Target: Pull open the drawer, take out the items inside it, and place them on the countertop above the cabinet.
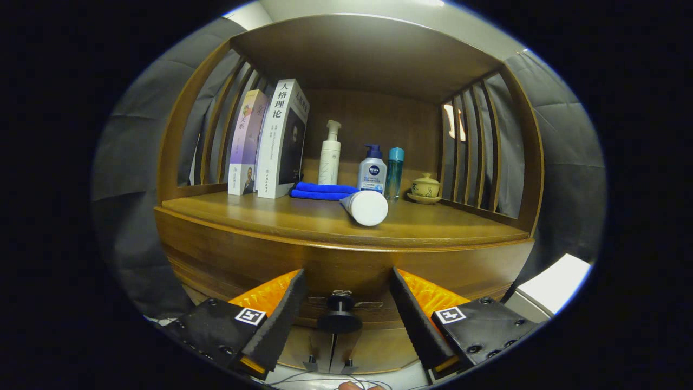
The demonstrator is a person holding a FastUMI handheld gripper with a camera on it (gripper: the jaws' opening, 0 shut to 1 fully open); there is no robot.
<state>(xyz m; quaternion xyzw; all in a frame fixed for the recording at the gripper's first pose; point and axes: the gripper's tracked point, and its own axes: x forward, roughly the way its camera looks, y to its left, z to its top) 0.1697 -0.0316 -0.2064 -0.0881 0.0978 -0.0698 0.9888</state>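
right now the fingers [339, 319] are gaping wide, empty, flanking the small black round drawer knob [339, 317] at 12 o'clock; closing on it seems next.

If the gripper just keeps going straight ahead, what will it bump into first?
Most likely the dark drawer knob, which sits between the open gripper fingers, just ahead. Behind it is the wooden drawer front. How far off the knob is can't be told for sure.

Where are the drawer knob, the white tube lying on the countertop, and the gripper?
drawer knob [339, 319], gripper view, on its round black head.
white tube [368, 208], gripper view, on its round cap end.
gripper [342, 309], gripper view, open, midway between fingertips flanking the knob.
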